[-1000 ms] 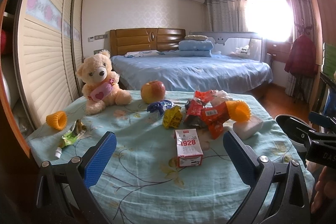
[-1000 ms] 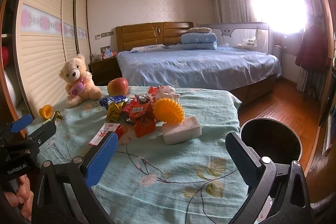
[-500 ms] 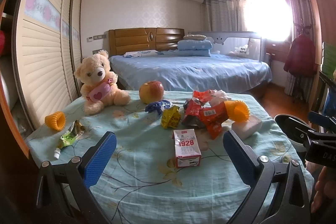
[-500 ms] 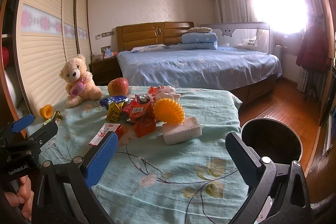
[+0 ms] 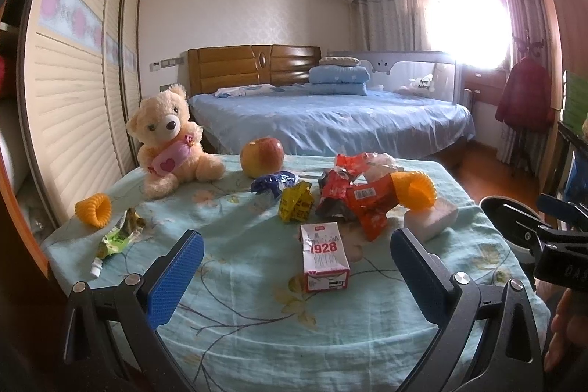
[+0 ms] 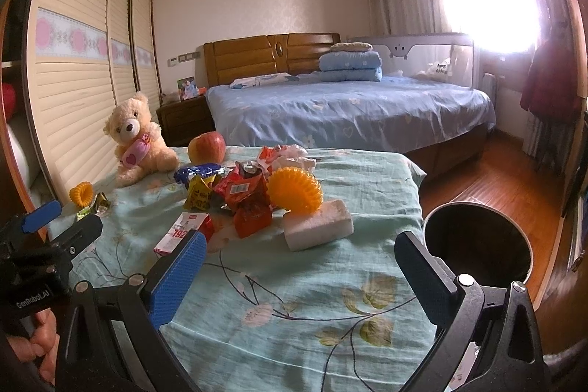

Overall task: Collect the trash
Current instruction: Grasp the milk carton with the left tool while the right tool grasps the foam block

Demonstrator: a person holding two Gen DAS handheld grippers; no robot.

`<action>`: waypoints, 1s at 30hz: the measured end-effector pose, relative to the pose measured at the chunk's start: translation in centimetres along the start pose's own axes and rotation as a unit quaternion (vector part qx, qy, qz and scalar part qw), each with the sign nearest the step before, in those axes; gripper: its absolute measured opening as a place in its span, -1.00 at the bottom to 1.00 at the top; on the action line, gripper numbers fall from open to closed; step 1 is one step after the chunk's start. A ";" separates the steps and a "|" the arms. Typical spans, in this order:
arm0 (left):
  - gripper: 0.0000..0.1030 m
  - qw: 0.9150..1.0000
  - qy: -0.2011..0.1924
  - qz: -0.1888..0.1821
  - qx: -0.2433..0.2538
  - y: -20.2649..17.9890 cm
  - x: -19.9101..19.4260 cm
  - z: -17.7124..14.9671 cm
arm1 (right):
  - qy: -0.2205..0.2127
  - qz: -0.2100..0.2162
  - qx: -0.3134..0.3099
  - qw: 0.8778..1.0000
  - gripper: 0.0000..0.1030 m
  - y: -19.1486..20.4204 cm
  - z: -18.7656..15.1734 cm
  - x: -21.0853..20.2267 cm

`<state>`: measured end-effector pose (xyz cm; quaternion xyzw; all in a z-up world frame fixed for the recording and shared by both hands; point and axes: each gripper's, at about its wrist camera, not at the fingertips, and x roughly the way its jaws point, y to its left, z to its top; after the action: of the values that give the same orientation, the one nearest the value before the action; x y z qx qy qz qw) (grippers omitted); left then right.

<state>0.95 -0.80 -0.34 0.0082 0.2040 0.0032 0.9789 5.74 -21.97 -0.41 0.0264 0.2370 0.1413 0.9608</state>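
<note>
While both grippers (left (image 5: 294,267), right (image 6: 297,267)) gape empty, dark bin (image 6: 477,241) beside table, contents unseen.

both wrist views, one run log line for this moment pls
left gripper: open, empty | right gripper: open, empty | red-and-white 1928 carton: lying on table | round dark bin: beside table

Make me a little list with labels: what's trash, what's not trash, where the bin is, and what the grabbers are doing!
trash: white 1928 carton; red crinkled wrappers; yellow wrapper; blue wrapper
not trash: cream teddy bear; red-yellow apple
bin: dark round trash can, beside table's right edge
left gripper: open, empty
right gripper: open, empty
</note>
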 end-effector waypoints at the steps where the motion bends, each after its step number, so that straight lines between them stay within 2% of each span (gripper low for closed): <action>1: 0.99 1.000 0.002 -0.001 0.000 0.1 0.3 0.0 | 0.003 0.003 0.000 1.000 0.99 -0.1 0.0 0.2; 6: 0.99 1.000 0.016 -0.004 -0.002 0.3 1.0 0.0 | 0.018 0.011 -0.001 1.000 0.99 -0.5 0.0 1.1; 12: 0.99 0.999 0.048 -0.009 0.002 0.1 2.9 0.2 | 0.061 0.020 -0.009 0.998 0.99 -1.5 -0.1 3.6; 23: 0.98 0.990 0.139 -0.023 0.001 -0.2 9.2 0.5 | 0.134 0.032 -0.017 0.990 0.99 -3.1 -0.3 9.2; 30: 0.98 0.985 0.171 -0.030 0.000 -0.4 13.1 0.7 | 0.183 0.032 -0.053 0.981 0.99 -3.5 0.0 13.4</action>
<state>13.27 -1.10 -4.93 0.0019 0.3687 -0.0249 0.9292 18.04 -21.48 -6.81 -0.0430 0.3997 0.1866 0.8964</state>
